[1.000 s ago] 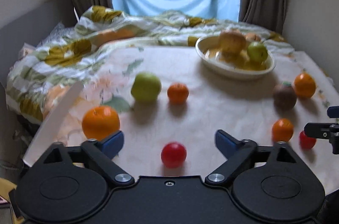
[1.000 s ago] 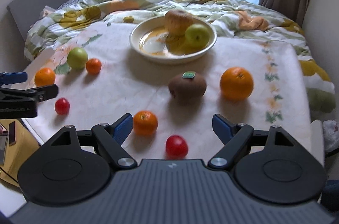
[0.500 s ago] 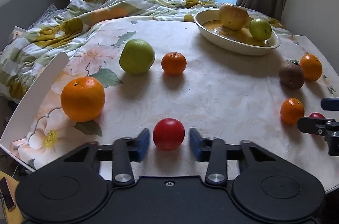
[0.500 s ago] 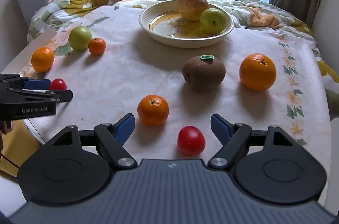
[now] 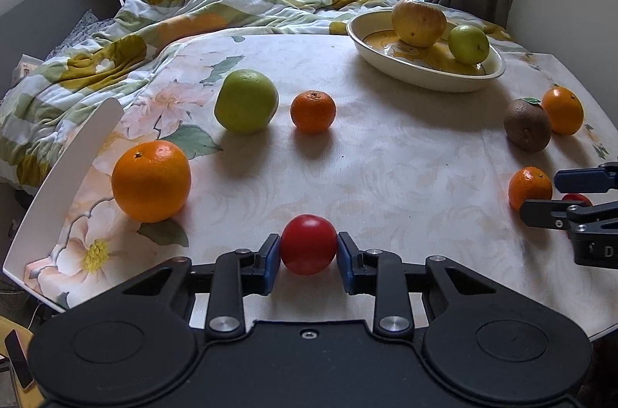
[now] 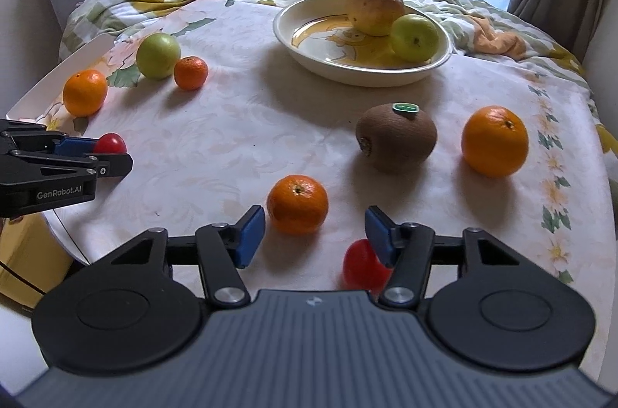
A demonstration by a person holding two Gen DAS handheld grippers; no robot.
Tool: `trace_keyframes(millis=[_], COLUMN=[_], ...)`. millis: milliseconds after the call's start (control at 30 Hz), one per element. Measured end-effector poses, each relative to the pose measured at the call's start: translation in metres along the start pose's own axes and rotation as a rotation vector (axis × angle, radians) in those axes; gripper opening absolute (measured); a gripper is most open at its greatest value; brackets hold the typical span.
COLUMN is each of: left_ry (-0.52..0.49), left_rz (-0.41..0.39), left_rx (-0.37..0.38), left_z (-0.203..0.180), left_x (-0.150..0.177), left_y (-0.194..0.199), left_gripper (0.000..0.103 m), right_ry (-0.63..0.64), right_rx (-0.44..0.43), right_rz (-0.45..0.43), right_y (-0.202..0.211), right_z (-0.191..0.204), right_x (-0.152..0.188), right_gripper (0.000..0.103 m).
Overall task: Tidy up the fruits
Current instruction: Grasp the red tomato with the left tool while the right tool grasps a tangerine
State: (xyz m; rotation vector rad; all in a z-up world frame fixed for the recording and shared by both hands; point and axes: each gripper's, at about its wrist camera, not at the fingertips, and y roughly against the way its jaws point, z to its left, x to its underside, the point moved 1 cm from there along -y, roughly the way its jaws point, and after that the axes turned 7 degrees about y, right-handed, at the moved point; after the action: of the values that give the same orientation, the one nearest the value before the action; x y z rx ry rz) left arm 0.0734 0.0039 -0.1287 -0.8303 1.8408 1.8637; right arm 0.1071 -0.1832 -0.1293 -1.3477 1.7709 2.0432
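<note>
My left gripper (image 5: 308,259) is shut on a small red tomato (image 5: 308,243) at the table's near edge; it also shows in the right wrist view (image 6: 110,143). My right gripper (image 6: 314,236) is open above the table, with a small mandarin (image 6: 297,204) just ahead between the fingers and a second red tomato (image 6: 361,267) under the right finger. A cream bowl (image 6: 309,54) at the back holds a yellowish apple (image 6: 374,8) and a small green apple (image 6: 414,38).
Loose on the flowered tablecloth are a big orange (image 5: 151,181), a green apple (image 5: 246,106), a mandarin (image 5: 313,111), a kiwi (image 6: 396,138) and another orange (image 6: 495,140). A rumpled quilt (image 5: 116,48) lies behind the table. The table's edge is near both grippers.
My left gripper moved down to the red tomato and shut on it. My right gripper moved forward and lower over the table, still open, with the second tomato now under its right finger.
</note>
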Motion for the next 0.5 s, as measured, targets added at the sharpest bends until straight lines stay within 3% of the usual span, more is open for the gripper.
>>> trace_keyframes(millis=[200,233,267,500], left_ry=[0.005,0.005,0.006,0.021], left_rz=[0.001,0.002,0.004,0.007], left_rx=[0.0,-0.002,-0.003,-0.009], left_z=[0.0,-0.0001,0.0,0.0017], left_x=[0.0001,0.0,-0.0003,-0.002], left_y=[0.0003,0.0004,0.0005,0.0049], left_gripper=[0.034,0.034,0.034,0.034], right_ry=[0.007,0.01,0.011,-0.003], right_rx=[-0.007,-0.008,-0.011,-0.009], right_rz=[0.007,0.011,0.013,0.005], right_y=[-0.0078,-0.0094,-0.0102,-0.006], right_z=[0.0053,0.0059,0.0067,0.0069], right_x=[-0.0015,-0.0015,-0.001,-0.0014], right_gripper=[0.063,0.054,0.052,0.052])
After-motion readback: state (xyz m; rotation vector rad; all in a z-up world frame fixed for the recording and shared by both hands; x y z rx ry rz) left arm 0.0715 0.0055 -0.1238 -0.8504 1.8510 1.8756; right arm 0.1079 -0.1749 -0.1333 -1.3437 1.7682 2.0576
